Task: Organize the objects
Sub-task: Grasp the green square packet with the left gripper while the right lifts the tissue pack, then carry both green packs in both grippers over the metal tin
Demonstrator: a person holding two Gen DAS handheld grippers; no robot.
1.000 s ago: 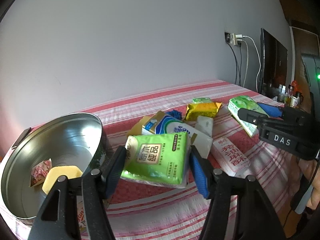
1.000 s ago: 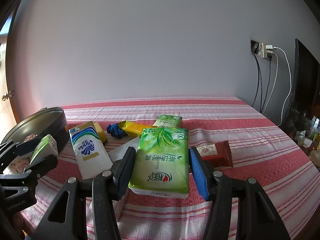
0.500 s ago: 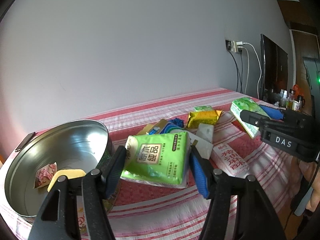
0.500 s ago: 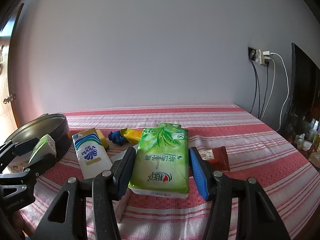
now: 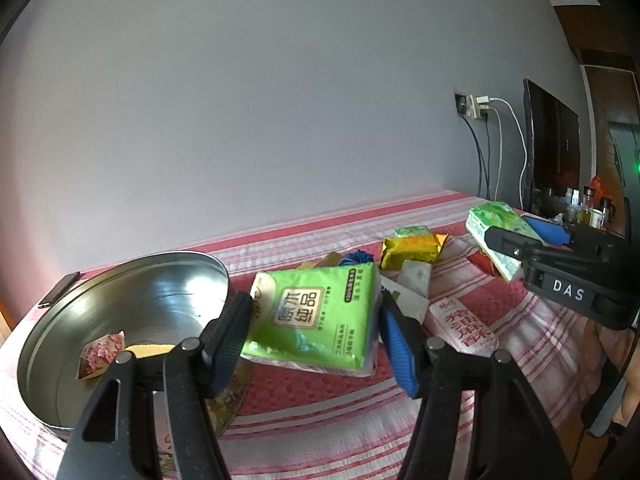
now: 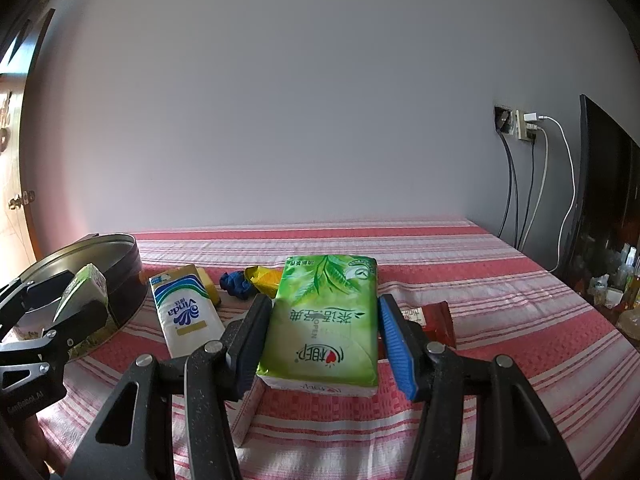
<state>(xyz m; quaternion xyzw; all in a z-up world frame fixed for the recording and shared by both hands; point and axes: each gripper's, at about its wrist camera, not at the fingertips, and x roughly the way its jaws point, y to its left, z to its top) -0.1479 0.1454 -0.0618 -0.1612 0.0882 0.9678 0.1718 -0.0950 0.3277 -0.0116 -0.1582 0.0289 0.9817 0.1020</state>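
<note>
Left gripper (image 5: 312, 324) clamps a bright green tissue pack (image 5: 314, 318) square between its two fingers; black left pad and blue right pad (image 5: 396, 340) press the pack's short sides. Pack is lifted off the striped cloth (image 5: 320, 432), face up, tilted slightly, just right of the metal tin (image 5: 100, 292). Tin is open and holds a pink-patterned packet (image 5: 100, 354) and a yellow piece (image 5: 150, 349), the latter partly hidden behind the left finger.

Right gripper (image 6: 320, 340) grips a leaf-print green tissue pack (image 6: 324, 320), long axis pointing away from the camera, both pads tight on its long sides. Pack is held above the cloth, near end sticking out toward the camera between the fingers. From the left wrist view this same gripper sits at right, pack poking out of its jaws toward the pile.

Loose items on the cloth between the two grippers: white-and-blue Vinda tissue pack (image 6: 186, 312), blue scrunchie-like thing (image 6: 236, 285), gold foil packet (image 5: 412, 250), red snack packet (image 6: 436, 320), white packet with red characters (image 5: 464, 326). Vinda pack lies just left of the right gripper's left finger, not touching as far as visible. Red packet partly hidden behind the right finger.

Wall socket with cables (image 6: 524, 128) at far right; dark screen (image 5: 552, 148) beside it.
</note>
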